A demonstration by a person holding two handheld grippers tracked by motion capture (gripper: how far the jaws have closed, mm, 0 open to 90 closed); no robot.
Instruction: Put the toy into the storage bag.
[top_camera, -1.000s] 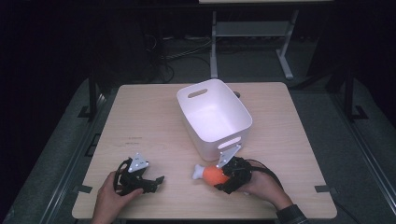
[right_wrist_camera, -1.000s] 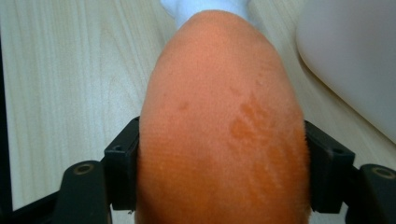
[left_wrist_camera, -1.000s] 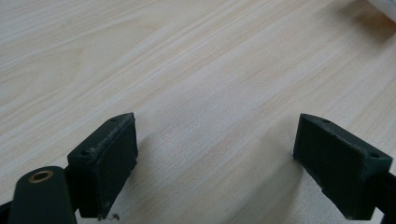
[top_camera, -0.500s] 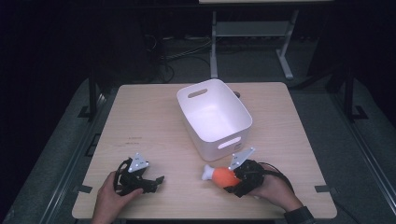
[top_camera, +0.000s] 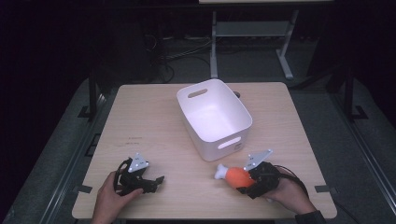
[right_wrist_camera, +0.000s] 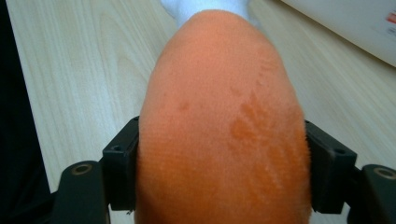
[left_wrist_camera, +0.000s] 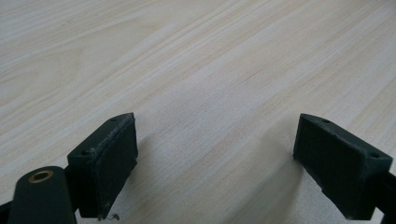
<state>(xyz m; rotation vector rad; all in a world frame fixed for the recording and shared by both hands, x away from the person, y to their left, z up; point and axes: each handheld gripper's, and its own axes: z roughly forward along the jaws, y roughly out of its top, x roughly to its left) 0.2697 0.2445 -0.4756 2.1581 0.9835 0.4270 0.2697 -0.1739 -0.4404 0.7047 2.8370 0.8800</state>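
Note:
An orange plush drumstick point(top_camera: 236, 177) with a white bone end lies in my right gripper point(top_camera: 252, 179), low over the table's front right. In the right gripper view both jaws press on the drumstick point(right_wrist_camera: 219, 126) at its sides, so the right gripper point(right_wrist_camera: 219, 179) is shut on it. A white tub point(top_camera: 214, 117) with handle slots stands just behind it, at the table's middle. My left gripper point(top_camera: 156, 182) rests at the front left, pointing right. In the left gripper view the left gripper point(left_wrist_camera: 219, 158) stands open over bare wood, nothing between its pads.
The wooden table point(top_camera: 149, 121) has bare wood to the left of the tub and between my two hands. The tub's white wall point(right_wrist_camera: 355, 23) shows at the right gripper view's top right. Beyond the table is dark floor with cables and a metal stand point(top_camera: 215, 42).
My right gripper has moved right and slightly toward the front edge with the drumstick, away from the tub's near corner. The left hand has stayed put.

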